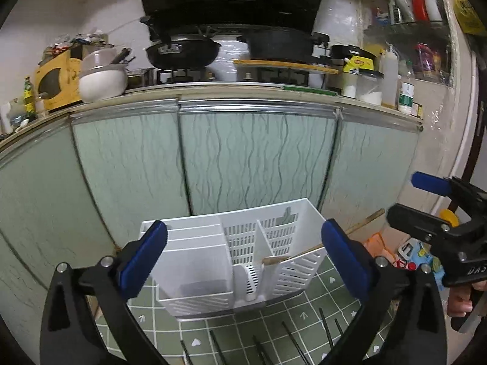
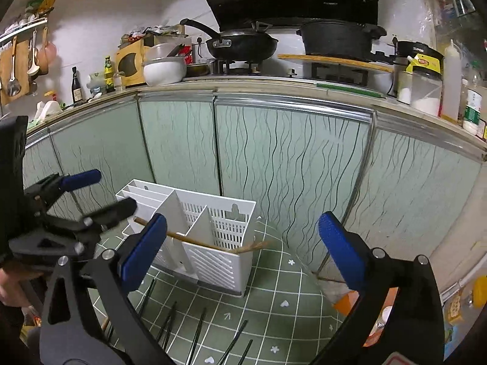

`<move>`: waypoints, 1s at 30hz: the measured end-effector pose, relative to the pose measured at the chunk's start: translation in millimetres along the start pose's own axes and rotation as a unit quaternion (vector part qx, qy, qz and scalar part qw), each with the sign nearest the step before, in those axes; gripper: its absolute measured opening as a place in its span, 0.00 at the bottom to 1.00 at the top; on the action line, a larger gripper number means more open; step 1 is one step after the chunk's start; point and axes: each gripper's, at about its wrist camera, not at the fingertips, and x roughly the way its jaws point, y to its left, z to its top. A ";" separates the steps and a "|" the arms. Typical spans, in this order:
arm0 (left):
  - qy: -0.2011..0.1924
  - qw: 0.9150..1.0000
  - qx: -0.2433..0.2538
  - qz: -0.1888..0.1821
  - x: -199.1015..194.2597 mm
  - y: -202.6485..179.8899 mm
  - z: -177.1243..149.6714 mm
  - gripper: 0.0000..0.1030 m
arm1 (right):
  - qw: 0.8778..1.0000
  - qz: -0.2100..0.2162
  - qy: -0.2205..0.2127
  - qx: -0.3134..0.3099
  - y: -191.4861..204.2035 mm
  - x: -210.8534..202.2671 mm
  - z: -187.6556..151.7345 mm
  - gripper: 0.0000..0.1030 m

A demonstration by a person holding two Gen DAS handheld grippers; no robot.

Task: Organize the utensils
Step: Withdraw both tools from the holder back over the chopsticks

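Note:
A white slotted utensil holder point(image 1: 231, 258) stands on a green tiled mat, also in the right wrist view point(image 2: 194, 237). A wooden stick utensil point(image 1: 307, 254) lies slanted across its right compartments and sticks out over the rim point(image 2: 210, 245). Several black chopsticks point(image 1: 292, 345) lie on the mat in front of the holder point(image 2: 197, 334). My left gripper point(image 1: 243, 258) is open and empty, just before the holder. My right gripper point(image 2: 243, 249) is open and empty, a little back from the holder; it shows at the right edge of the left wrist view point(image 1: 441, 213).
Green cabinet doors point(image 1: 255, 158) rise right behind the holder. The counter above holds pans point(image 1: 182, 50), a white bowl point(image 1: 103, 79) and bottles point(image 1: 389, 76). Colourful packets point(image 1: 417, 255) lie on the floor to the right of the mat.

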 end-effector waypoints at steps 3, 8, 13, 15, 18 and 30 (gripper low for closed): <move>-0.007 1.000 0.000 0.003 -16.5 2.2 -2.5 0.95 | 1.000 0.003 -0.001 0.002 -1.0 -11.7 -5.0 0.93; -0.018 1.000 0.000 0.002 -48.6 5.5 -13.4 0.95 | 1.000 -0.001 0.000 -0.004 3.5 -34.7 -19.9 0.93; -0.021 1.000 0.005 0.003 -82.2 6.1 -30.3 0.95 | 1.000 -0.005 -0.002 -0.005 7.1 -57.6 -38.3 0.93; -0.024 1.000 0.005 0.007 -94.2 7.1 -39.0 0.95 | 1.000 -0.009 -0.006 -0.003 7.9 -67.6 -47.1 0.93; -0.023 1.000 0.003 0.009 -111.1 11.7 -54.5 0.95 | 1.000 -0.014 -0.007 -0.005 11.2 -81.0 -63.7 0.93; -0.022 0.999 -0.023 0.039 -150.0 42.6 -129.9 0.95 | 0.998 -0.056 -0.008 -0.032 32.0 -107.4 -134.8 0.93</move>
